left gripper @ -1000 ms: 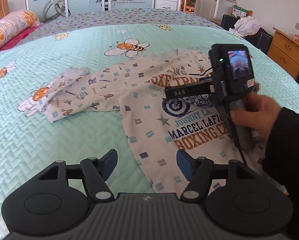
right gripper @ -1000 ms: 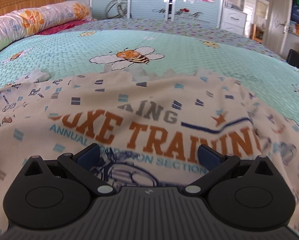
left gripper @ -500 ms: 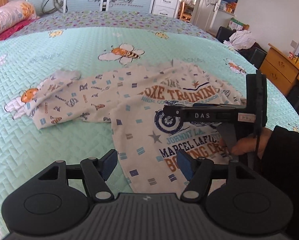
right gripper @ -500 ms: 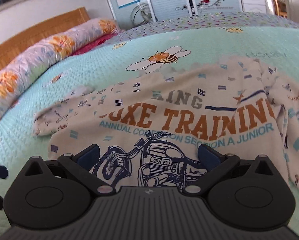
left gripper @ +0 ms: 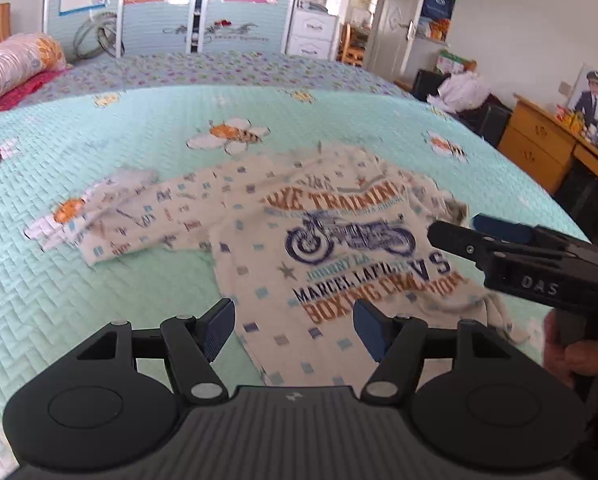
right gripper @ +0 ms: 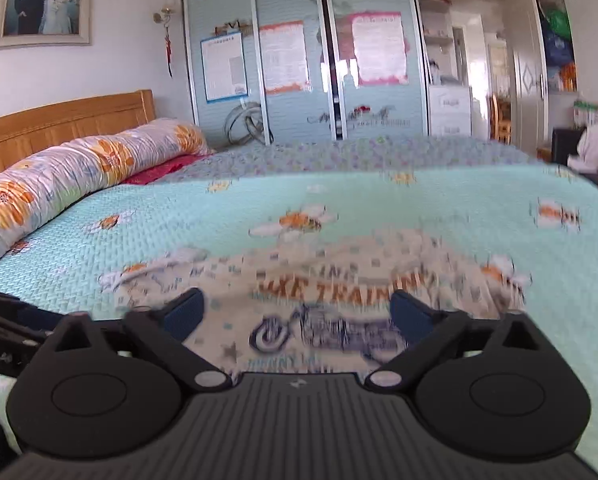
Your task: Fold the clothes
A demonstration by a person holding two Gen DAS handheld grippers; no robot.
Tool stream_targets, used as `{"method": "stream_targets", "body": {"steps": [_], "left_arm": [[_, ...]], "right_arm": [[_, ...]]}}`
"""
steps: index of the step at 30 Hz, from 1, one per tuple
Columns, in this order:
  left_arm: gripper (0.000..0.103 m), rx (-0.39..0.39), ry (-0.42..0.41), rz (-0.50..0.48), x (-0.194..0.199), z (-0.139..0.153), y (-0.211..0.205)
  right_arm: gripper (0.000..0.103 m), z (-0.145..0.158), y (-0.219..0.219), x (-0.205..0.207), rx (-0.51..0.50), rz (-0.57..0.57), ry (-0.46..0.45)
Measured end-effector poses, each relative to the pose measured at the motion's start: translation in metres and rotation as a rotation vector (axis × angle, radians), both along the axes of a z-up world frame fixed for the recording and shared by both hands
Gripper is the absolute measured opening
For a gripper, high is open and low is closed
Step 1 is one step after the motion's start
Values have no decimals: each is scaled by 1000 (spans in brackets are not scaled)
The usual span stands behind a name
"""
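We see a printed long-sleeved shirt (left gripper: 339, 248) spread flat on the mint bedspread (left gripper: 99, 300). Our left gripper (left gripper: 293, 326) hovers part-open and empty at its near hem; our right gripper (right gripper: 295, 314), blurred, is closing, apparently on nothing.

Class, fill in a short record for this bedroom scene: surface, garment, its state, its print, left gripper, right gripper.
surface: bed with green bee-print quilt
garment: white long-sleeved shirt, one sleeve stretched out to the side
state: spread out, rumpled, not yet folded
print: motorcycle with orange and blue lettering
left gripper: open, nothing between its fingers
right gripper: above the shirt, fingers closing, nothing between them
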State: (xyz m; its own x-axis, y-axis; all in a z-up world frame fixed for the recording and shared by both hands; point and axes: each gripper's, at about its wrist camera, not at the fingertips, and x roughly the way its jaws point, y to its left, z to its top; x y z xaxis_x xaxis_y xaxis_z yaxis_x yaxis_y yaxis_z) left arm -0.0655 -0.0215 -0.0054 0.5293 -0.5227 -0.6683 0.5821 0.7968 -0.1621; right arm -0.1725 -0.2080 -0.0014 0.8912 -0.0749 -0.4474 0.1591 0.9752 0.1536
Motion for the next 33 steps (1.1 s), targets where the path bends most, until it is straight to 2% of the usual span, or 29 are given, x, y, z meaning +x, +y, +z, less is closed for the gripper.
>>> {"method": "stream_targets", "body": {"steps": [1,2,4,9,12,14,15,16,17,18,21,23,25,27,29,30,31,33], "left_arm": [[68,3,40,-1,1,-9,-1],[68,6,80,-1,1,-18,-3],[68,21,129,-5,-2,-37,-4],[68,64,192,6,-5,-68,-3],[76,64,207,9,-5,-70,-4],[76,57,221,15,-4,-68,-3],[76,49,229,21,-5,-67,0],[76,38,241,27,-5,-66,3],[76,26,256,31,-6,-67,6],[76,16,266,33,-7,-68,9],[76,-18,297,29,-8,-69,8],[75,-47,323,20,-7,-69,6],[66,-94,366,0,-5,-71,2],[55,-106,377,-9,-3,-73,-1],[35,-110,383,-13,-1,-76,-3],[12,-124,400,-14,1,-76,-1],[6,-142,415,-14,3,-76,3],[6,-191,438,-11,4,-74,12]], "right_arm": [[34,-7,-4,-3,2,-40,58],[23,-15,-9,-6,-1,-85,118],[23,-29,-25,-16,45,-135,192],[24,-57,-62,-49,161,-237,250],[26,-62,-77,-55,227,-248,242],[27,-63,-83,-57,262,-248,228],[30,-60,-84,-59,269,-250,216],[40,-56,-84,-62,270,-251,196],[57,-53,-84,-65,262,-255,182],[62,-52,-85,-67,247,-260,182],[64,-55,-89,-70,214,-281,210],[64,-60,-93,-72,252,-291,214],[64,-65,-96,-74,307,-288,216],[64,-70,-94,-73,314,-280,221],[64,-74,-92,-70,313,-285,220],[64,-76,-92,-70,317,-290,216],[64,-76,-91,-70,317,-294,213],[61,-74,-91,-71,315,-294,213]]}}
